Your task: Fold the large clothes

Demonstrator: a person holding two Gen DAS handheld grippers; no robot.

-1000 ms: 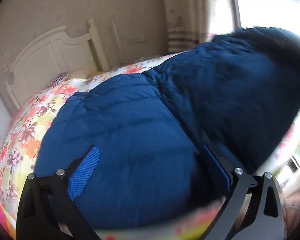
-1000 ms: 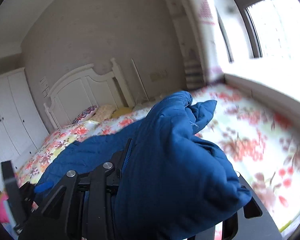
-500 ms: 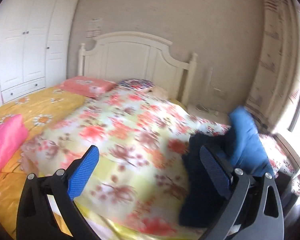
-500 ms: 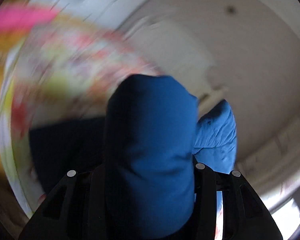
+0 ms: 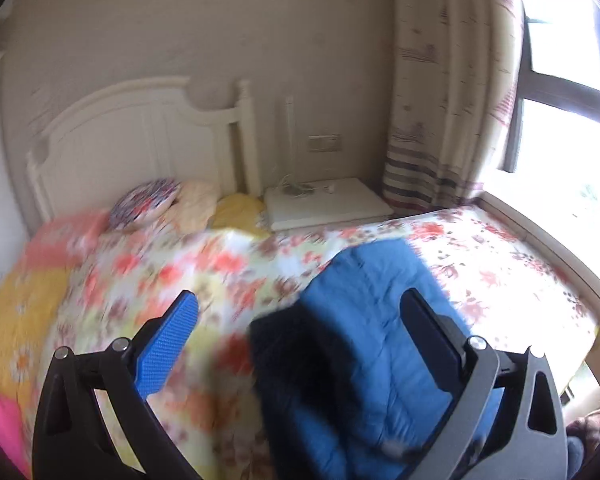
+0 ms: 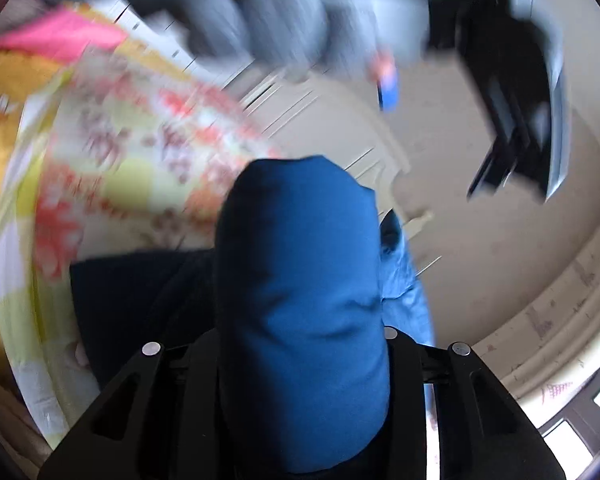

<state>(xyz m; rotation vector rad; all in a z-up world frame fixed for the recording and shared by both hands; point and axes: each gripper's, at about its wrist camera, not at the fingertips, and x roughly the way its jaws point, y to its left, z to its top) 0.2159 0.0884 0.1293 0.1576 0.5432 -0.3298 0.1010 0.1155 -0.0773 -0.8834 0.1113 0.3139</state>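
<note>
A large blue padded jacket (image 5: 364, 344) lies bunched on the flowered bedspread (image 5: 204, 272) in the left wrist view, its dark lining (image 5: 296, 368) showing on its left side. My left gripper (image 5: 300, 312) is open and empty, held above the jacket. In the right wrist view my right gripper (image 6: 300, 360) is shut on a thick fold of the blue jacket (image 6: 300, 312), which bulges up between its jaws and hides the fingertips. The left gripper (image 6: 516, 92) shows blurred at the upper right of that view.
A white headboard (image 5: 140, 136) and pillows (image 5: 148, 204) stand at the bed's far end. A white bedside table (image 5: 324, 204) sits beside a striped curtain (image 5: 440, 100) and a bright window (image 5: 572, 120). A pink cushion (image 6: 60, 36) lies at the left.
My left gripper swung away from the jacket toward the bed's left, then back right over the jacket. My right gripper rolled over, still clamped on the jacket fold.
</note>
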